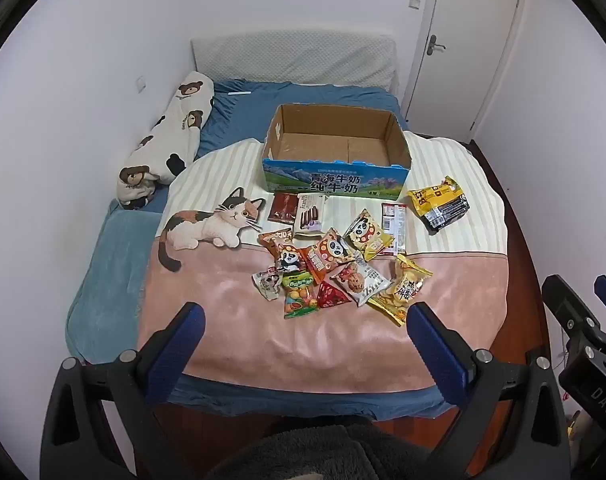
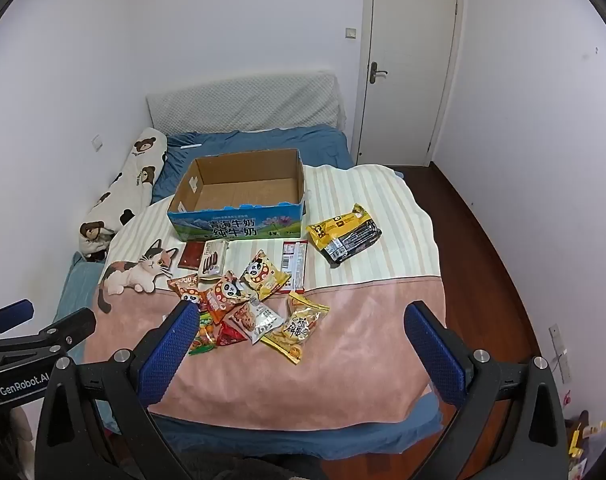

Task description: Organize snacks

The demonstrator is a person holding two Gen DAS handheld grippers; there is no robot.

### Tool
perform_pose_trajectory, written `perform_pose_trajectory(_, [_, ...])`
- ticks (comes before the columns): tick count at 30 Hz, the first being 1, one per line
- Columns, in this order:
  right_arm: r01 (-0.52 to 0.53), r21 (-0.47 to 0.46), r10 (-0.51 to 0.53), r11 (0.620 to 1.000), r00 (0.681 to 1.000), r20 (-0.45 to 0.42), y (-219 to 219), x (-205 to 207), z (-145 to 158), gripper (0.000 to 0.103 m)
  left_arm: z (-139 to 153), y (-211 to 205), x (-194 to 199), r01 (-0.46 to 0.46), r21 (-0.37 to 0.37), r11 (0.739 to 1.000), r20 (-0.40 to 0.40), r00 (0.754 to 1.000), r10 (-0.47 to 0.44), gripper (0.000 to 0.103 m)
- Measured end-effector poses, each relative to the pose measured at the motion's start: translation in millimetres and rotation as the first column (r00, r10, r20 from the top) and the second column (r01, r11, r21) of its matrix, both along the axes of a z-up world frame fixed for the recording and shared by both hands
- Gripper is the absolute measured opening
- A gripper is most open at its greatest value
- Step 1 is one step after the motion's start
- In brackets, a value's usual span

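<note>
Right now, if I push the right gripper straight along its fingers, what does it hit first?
Probably the pink blanket, just right of the snack pile. The right gripper is open, angled down at the bed, and the nearest pack is the yellow chip bag. Depth is uncertain.

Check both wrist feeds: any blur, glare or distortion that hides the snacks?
Left wrist view: sharp, evenly lit, no glare; fisheye bends the bed's edges, snack pile clear. Right wrist view: equally sharp; the left finger of the right gripper covers part of the pile.
</note>
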State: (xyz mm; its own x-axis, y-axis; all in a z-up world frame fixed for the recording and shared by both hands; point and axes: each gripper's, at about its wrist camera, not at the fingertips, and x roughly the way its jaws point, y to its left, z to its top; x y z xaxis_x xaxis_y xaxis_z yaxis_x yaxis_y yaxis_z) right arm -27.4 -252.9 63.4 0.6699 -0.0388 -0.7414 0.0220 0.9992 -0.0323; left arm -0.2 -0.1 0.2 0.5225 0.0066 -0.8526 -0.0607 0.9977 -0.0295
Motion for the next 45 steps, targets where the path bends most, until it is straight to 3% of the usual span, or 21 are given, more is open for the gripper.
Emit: perform_pose_trajectory(45, [0.000,0.005,0.000,1.000,1.000,-0.002,-2.6,-3.1,1.0,0.103,0.1,-1.1,0.2,0.002,-0.004,1.000,-0.003,1.000,-0.002,0.103])
